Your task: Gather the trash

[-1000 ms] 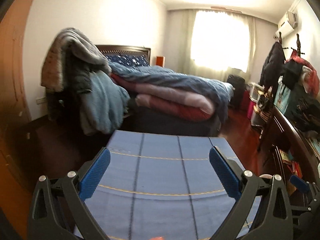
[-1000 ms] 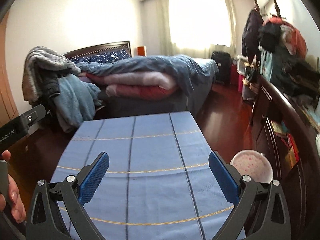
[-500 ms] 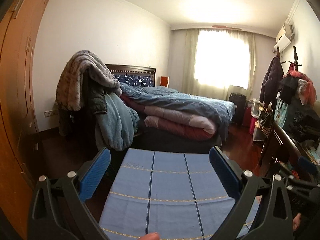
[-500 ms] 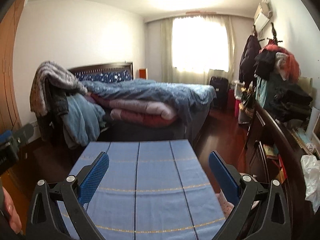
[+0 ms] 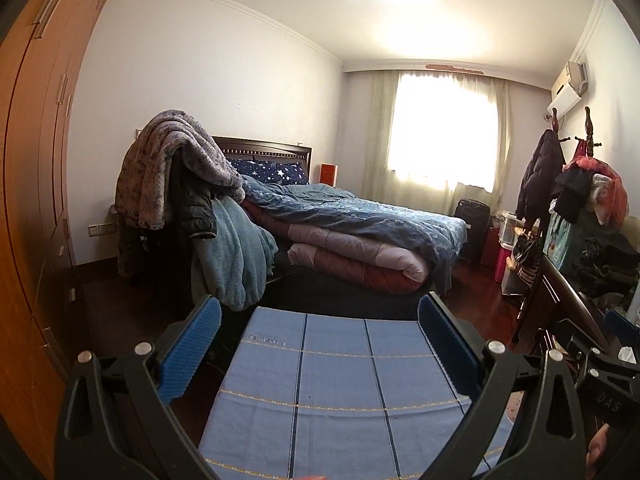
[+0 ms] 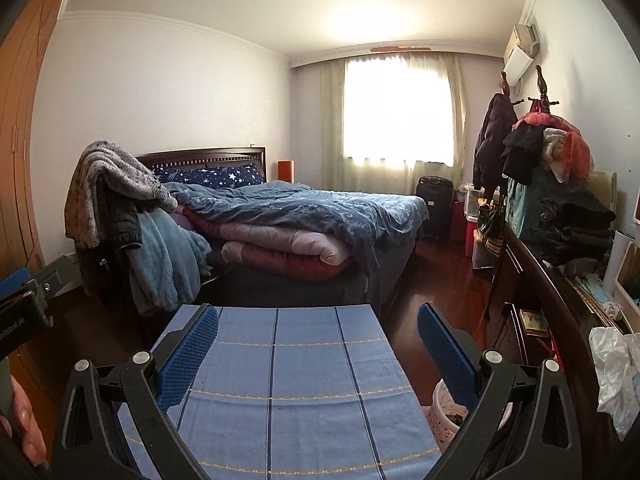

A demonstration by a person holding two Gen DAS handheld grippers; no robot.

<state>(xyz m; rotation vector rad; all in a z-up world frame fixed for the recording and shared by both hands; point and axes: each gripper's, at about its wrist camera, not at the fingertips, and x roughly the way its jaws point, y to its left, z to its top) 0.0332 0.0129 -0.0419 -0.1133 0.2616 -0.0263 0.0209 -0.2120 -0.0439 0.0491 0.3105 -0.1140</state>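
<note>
My left gripper (image 5: 320, 344) is open and empty, held above a table with a blue checked cloth (image 5: 340, 392). My right gripper (image 6: 318, 348) is open and empty above the same cloth (image 6: 288, 380). A pink speckled waste bin (image 6: 442, 412) stands on the floor right of the table, partly hidden behind my right finger. Crumpled white plastic (image 6: 612, 376) lies on the dark sideboard at the far right. No trash shows on the cloth.
A bed (image 6: 304, 216) with piled quilts lies beyond the table. A chair draped with blankets and coats (image 5: 192, 208) stands at its left. A dark sideboard (image 6: 560, 320) with clutter runs along the right wall. A wooden wardrobe (image 5: 36, 200) fills the left.
Both grippers have tilted upward and drawn back: the table fills less of each view and the ceiling light has come into sight. Both stay open.
</note>
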